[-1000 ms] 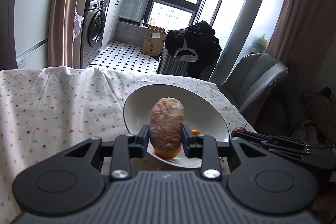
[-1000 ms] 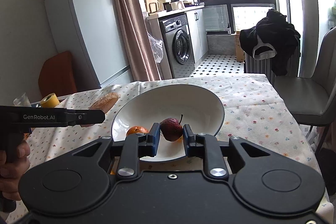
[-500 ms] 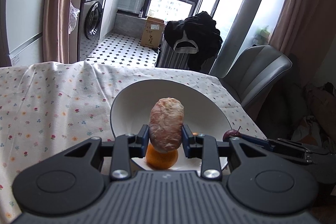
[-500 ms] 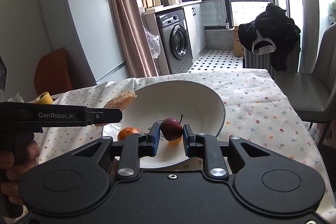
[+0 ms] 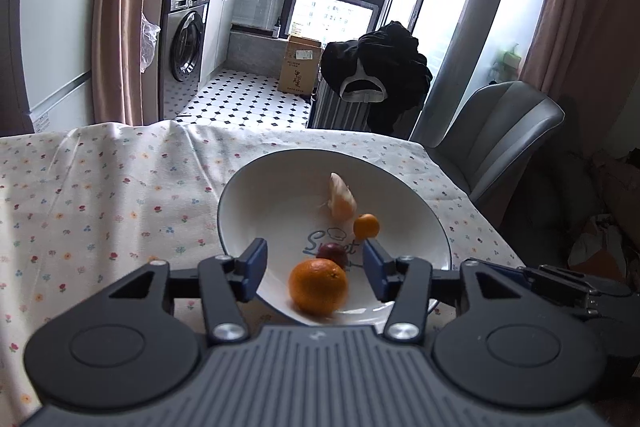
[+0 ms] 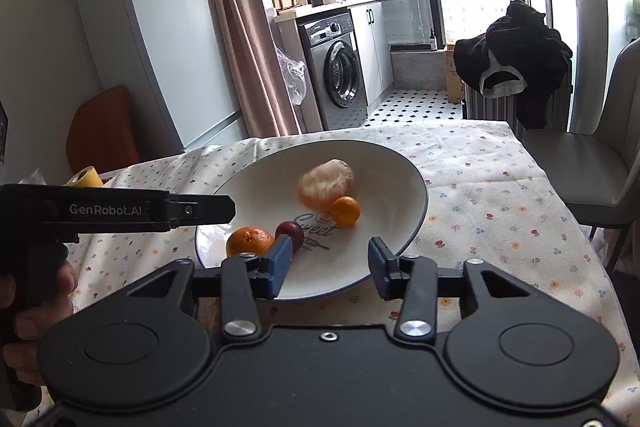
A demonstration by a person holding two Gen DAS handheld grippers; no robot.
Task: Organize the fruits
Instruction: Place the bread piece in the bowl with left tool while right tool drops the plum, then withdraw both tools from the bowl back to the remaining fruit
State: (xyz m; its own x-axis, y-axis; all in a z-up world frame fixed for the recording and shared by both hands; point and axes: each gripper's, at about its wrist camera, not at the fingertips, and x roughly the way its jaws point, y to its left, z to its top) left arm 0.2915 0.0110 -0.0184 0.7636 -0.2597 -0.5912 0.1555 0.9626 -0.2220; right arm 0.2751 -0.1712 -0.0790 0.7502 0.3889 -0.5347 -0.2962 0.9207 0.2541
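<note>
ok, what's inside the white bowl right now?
White bowl holds four fruits: large orange, small orange, dark red fruit, pale peeled fruit, blurred. Printed lettering shows; right tool covers the near rim.

The right gripper (image 6: 327,263) hangs over the near rim of the white bowl (image 6: 404,179), jaws spread wide and empty. Inside lie a large orange (image 6: 249,239), a dark red fruit (image 6: 291,230), a small orange (image 6: 346,210) and a blurred peeled fruit (image 6: 326,183). The left gripper (image 6: 208,211) reaches in from the left.
</note>
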